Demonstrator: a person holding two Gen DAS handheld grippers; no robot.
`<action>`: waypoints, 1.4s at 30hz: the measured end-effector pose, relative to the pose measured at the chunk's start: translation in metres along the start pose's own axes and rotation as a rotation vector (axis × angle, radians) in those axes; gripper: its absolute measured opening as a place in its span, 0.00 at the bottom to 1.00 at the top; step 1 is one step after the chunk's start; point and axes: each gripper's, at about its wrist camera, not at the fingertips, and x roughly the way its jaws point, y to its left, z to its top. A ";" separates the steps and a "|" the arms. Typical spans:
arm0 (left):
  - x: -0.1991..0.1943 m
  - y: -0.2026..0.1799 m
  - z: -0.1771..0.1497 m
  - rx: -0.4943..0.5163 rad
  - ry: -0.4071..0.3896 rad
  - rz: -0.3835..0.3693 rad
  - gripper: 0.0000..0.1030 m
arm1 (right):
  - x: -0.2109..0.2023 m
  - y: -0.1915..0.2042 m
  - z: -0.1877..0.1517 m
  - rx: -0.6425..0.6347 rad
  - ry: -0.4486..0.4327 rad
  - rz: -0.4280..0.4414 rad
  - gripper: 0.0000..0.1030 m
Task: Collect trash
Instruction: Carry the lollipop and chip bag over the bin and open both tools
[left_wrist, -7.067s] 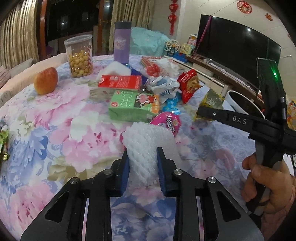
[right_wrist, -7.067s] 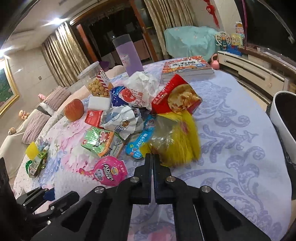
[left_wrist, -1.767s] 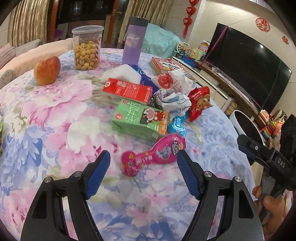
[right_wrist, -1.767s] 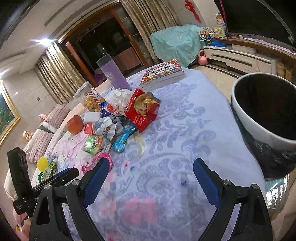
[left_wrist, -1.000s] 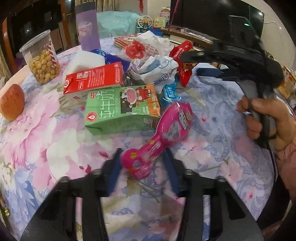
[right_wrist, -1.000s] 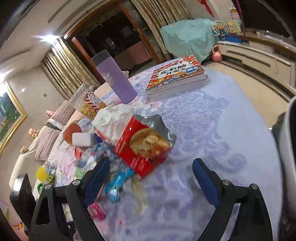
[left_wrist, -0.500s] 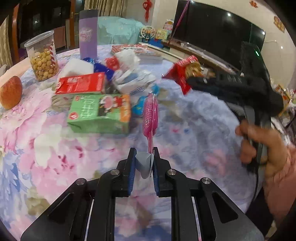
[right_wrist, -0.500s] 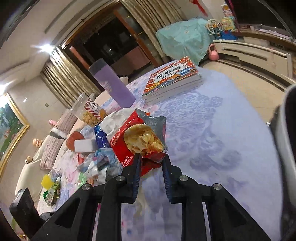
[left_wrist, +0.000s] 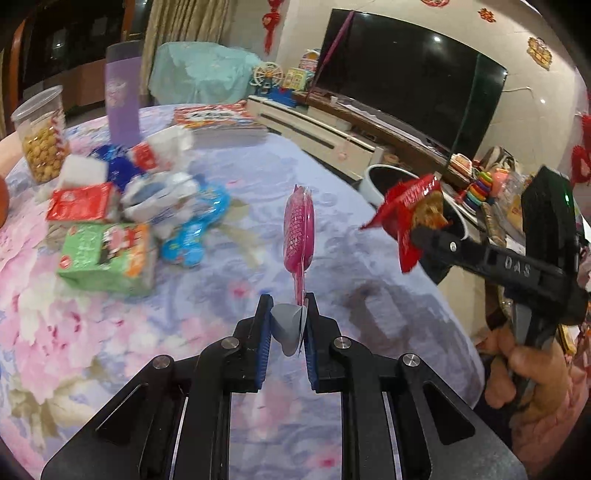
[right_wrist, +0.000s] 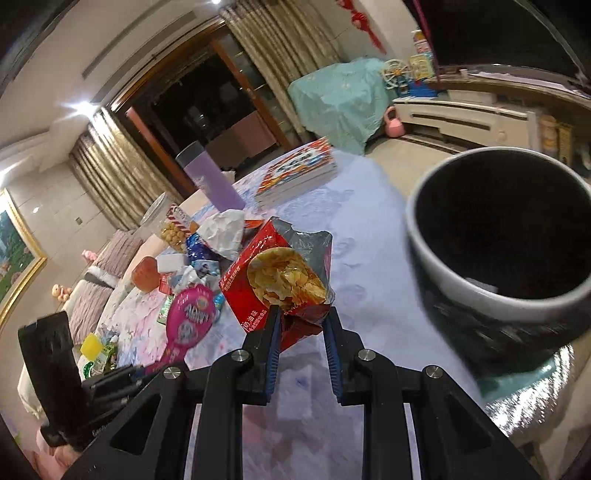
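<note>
Both claws grasping trash above the table
Left gripper clamps the pink wrapper — right gripper pinches the red chip bag, near the bin off the table's edge.

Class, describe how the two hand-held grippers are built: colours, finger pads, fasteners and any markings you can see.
The left hand-held gripper and right hand-held gripper are matt black, with angular cut-out fingers, blue ribbed pads and silver round screws. Seen from the left wrist view, the right one bears white "DAS" lettering and a small green light on its upright block.

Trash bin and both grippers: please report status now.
Left gripper shut on pink candy pack. Right gripper shut on red chip bag. Trash bin open beside the table, path clear.
</note>
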 end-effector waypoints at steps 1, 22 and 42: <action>0.001 -0.006 0.001 0.005 0.000 -0.004 0.14 | -0.004 -0.002 -0.001 0.003 -0.003 -0.004 0.22; 0.033 -0.078 0.038 0.091 0.011 -0.088 0.14 | -0.062 -0.060 0.002 0.084 -0.098 -0.093 0.22; 0.077 -0.129 0.076 0.161 0.042 -0.124 0.14 | -0.071 -0.098 0.035 0.101 -0.116 -0.200 0.22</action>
